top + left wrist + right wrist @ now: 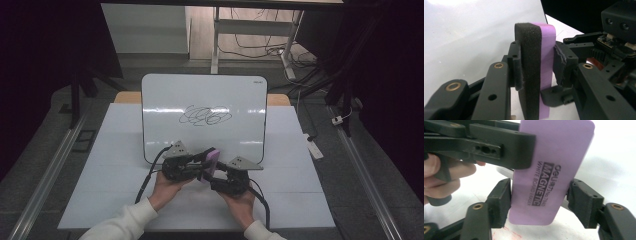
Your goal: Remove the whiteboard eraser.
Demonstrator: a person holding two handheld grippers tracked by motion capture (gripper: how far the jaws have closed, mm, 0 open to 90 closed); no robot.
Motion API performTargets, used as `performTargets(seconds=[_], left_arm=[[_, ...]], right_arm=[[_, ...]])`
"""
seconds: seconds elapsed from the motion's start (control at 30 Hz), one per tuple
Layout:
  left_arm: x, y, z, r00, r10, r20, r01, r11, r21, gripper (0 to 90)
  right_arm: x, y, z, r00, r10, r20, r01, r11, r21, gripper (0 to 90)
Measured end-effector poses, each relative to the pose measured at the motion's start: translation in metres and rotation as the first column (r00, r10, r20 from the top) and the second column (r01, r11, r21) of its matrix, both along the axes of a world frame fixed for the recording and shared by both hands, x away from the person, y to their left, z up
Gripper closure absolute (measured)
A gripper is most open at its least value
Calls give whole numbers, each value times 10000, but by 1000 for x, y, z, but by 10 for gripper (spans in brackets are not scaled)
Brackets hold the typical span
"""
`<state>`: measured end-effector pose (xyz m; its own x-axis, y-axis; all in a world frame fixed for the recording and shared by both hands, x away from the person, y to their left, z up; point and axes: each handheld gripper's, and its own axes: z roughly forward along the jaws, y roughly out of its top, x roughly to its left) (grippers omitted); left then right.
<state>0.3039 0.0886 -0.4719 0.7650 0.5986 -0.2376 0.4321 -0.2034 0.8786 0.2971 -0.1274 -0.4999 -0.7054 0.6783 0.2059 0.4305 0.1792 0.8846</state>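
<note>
A purple magnetic whiteboard eraser (210, 162) with a black foam face hangs above the table in front of the whiteboard (205, 95), which bears a black scribble (205, 116). My left gripper (201, 165) is shut on it, one jaw on the foam face and one on the purple back (547, 60). My right gripper (214, 175) comes from the other side. In the right gripper view its two jaws press on the eraser's (549, 170) long edges, just below the printed label. Both hands hold their grippers close together near the table's front.
The whiteboard leans upright on the white table (120, 190), just beyond the grippers. Cables trail from both grippers toward the front edge. Metal rails run along the floor on both sides, and a desk frame (250, 30) with loose cables stands behind.
</note>
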Motion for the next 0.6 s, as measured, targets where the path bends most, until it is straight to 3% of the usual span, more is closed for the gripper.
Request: performTargets(seconds=[0.23,0.43,0.6], left_arm=[[0,4,1,9999,-118,17,118,9999,-121,604],[-2,19,7,9999,-148,-55,147,9997,-187,398],[-10,44,12,9999,-143,-94,144,9998,119,343]], right_arm=[[-1,-2,3,9989,88,455,-68,9991,-427,404],[-1,-7,9,9964,192,828,-146,9983,-564,407],[1,-12,12,9954,127,947,-75,9985,-550,407]])
